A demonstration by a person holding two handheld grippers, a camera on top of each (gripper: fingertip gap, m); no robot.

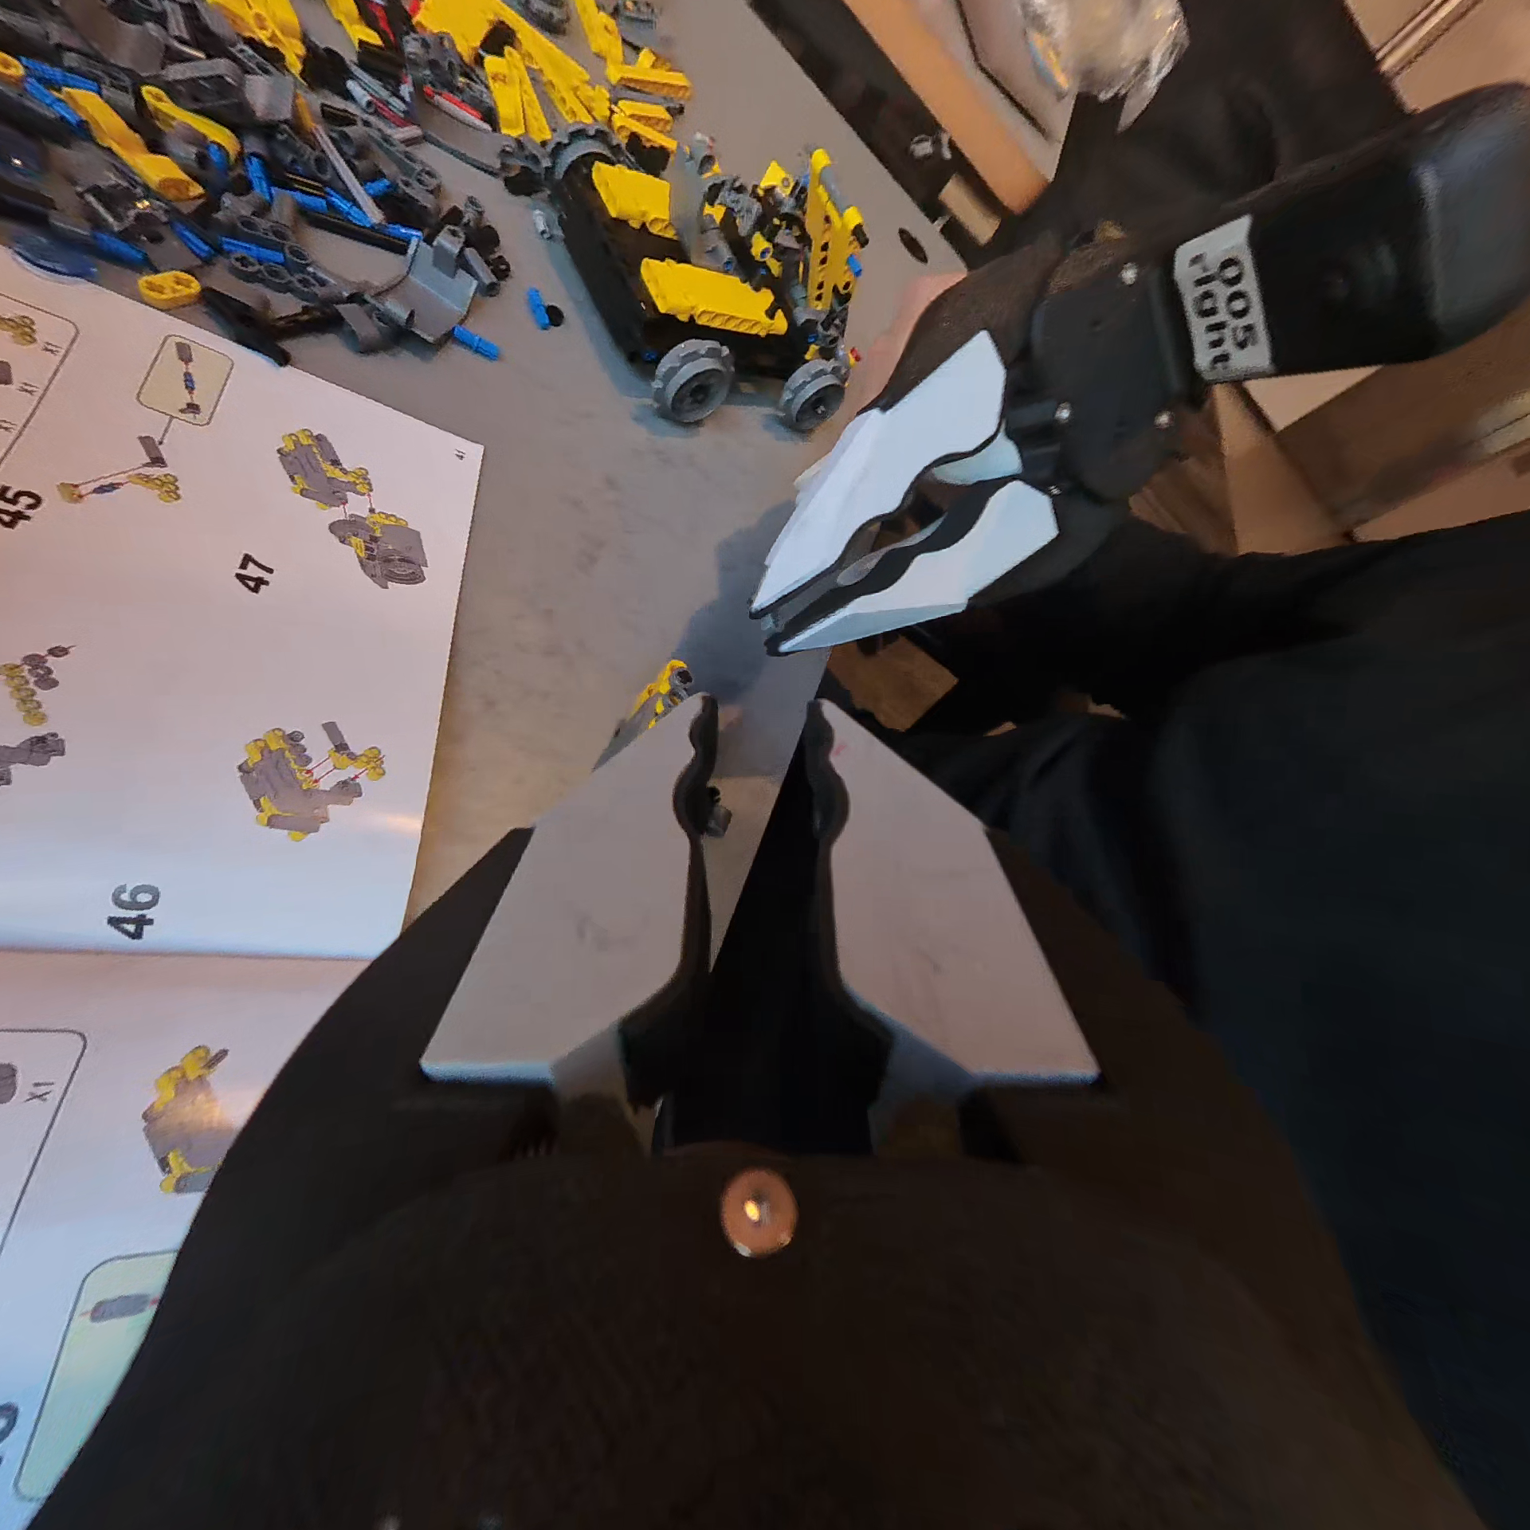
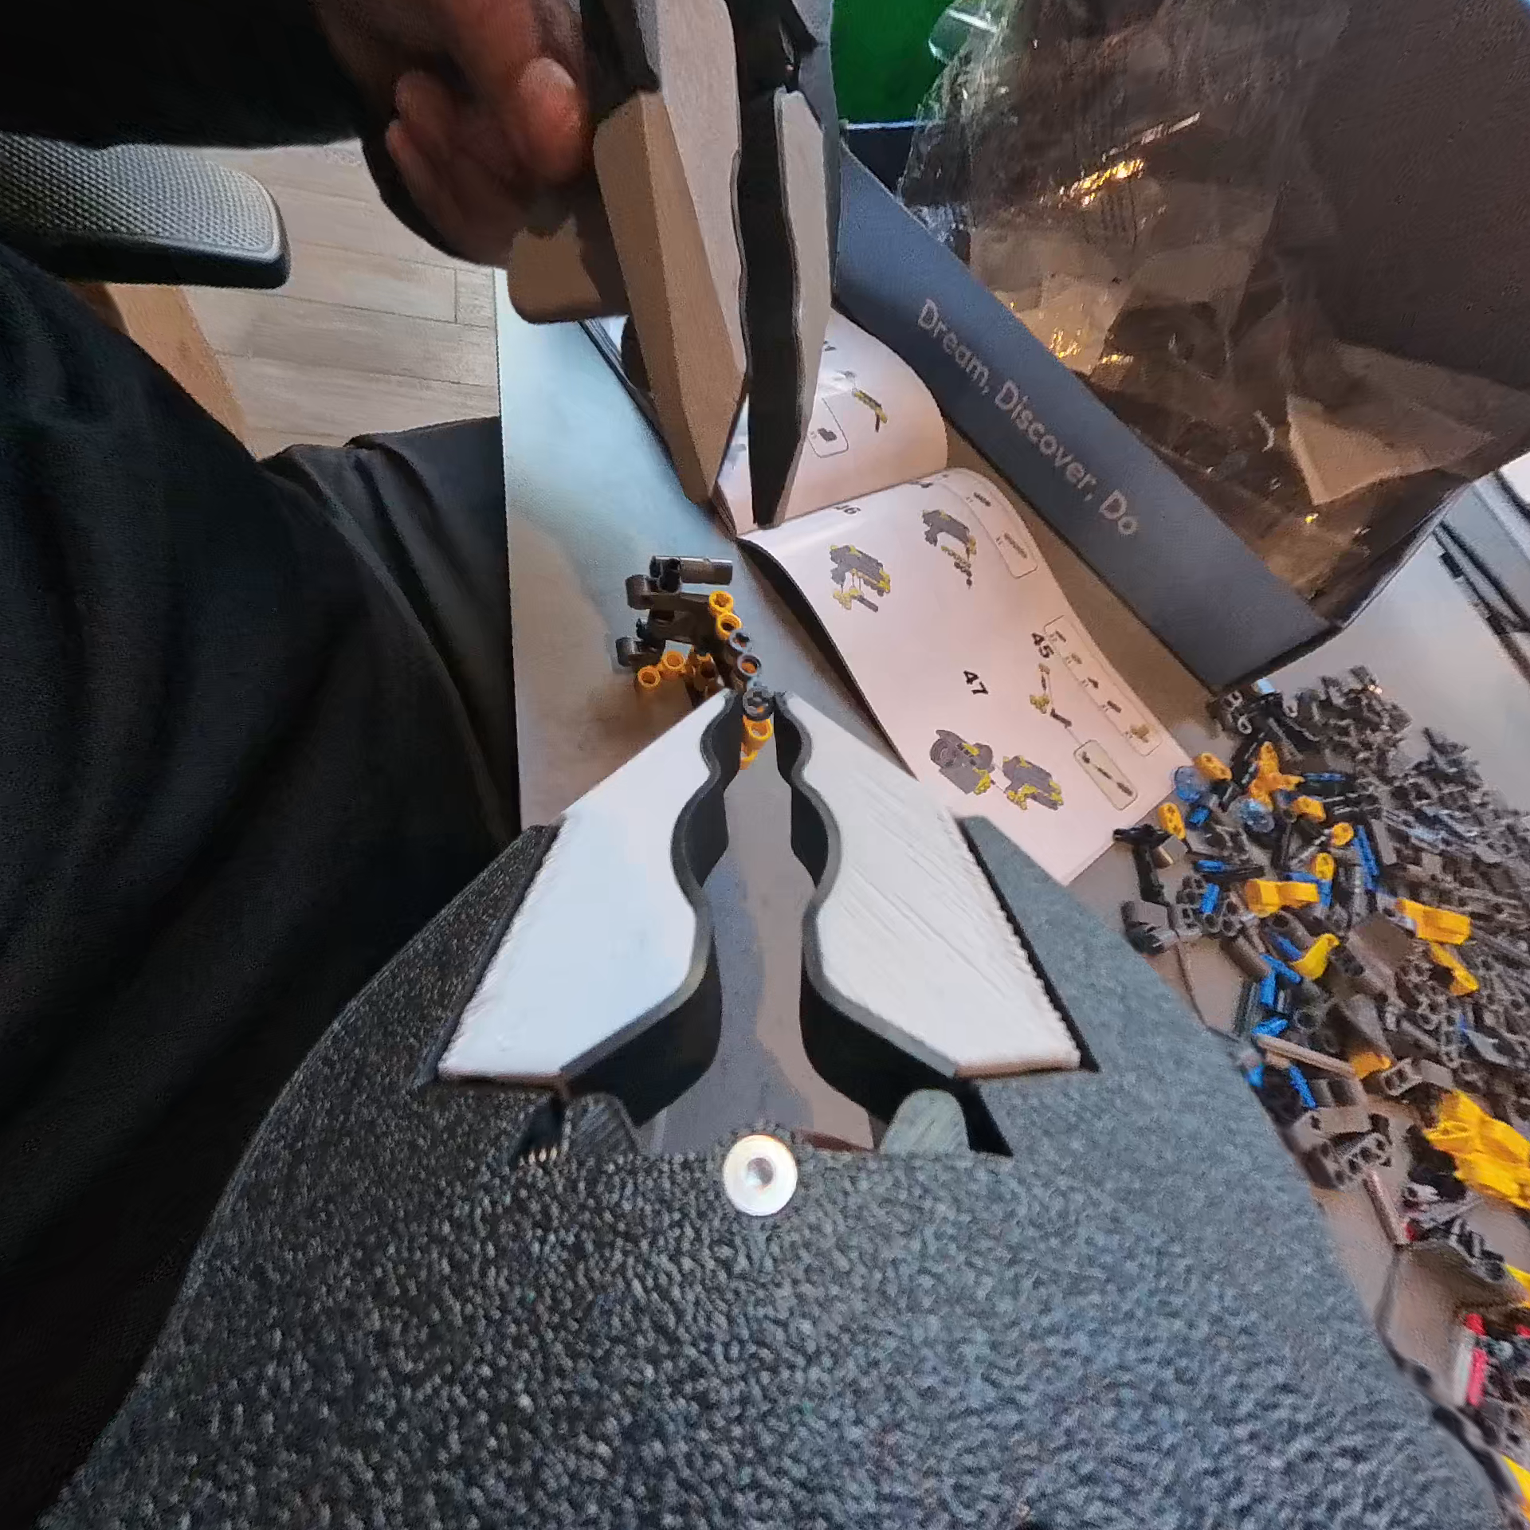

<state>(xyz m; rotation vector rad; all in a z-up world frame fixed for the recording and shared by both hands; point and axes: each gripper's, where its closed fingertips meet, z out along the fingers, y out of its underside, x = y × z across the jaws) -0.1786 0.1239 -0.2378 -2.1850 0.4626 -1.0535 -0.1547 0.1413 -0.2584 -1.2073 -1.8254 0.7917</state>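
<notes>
Right wrist view: a small grey and yellow brick assembly (image 2: 691, 637) lies near the table (image 2: 571, 464) edge, its nearest yellow and black end lodged between the tips of the right gripper (image 2: 755, 719). The fingers (image 2: 613, 919) stand narrow at the tips, and the pictures do not settle whether they press the piece or only flank it. In the left wrist view the same assembly (image 1: 662, 691) shows only as a yellow sliver beside the left gripper (image 1: 760, 714), whose fingers (image 1: 596, 911) stand with a narrow gap and nothing between them. The right gripper (image 1: 774, 625) sits just beyond, tips nearly together, pointing down toward the table (image 1: 579, 513). An open instruction booklet (image 2: 952, 662) lies just beside the assembly, its pages (image 1: 207, 621) showing build diagrams. A partly built yellow and black vehicle (image 1: 712, 281) with grey wheels stands farther off, near a wide pile of loose parts (image 1: 248, 149) in yellow, blue, grey and black, which fills the right edge (image 2: 1341, 952) of the right wrist view. A dark box (image 2: 1076, 464) and a clear plastic bag (image 2: 1242, 248) lie behind the booklet. A hand (image 2: 488, 124) grips the left gripper (image 2: 733, 505).
</notes>
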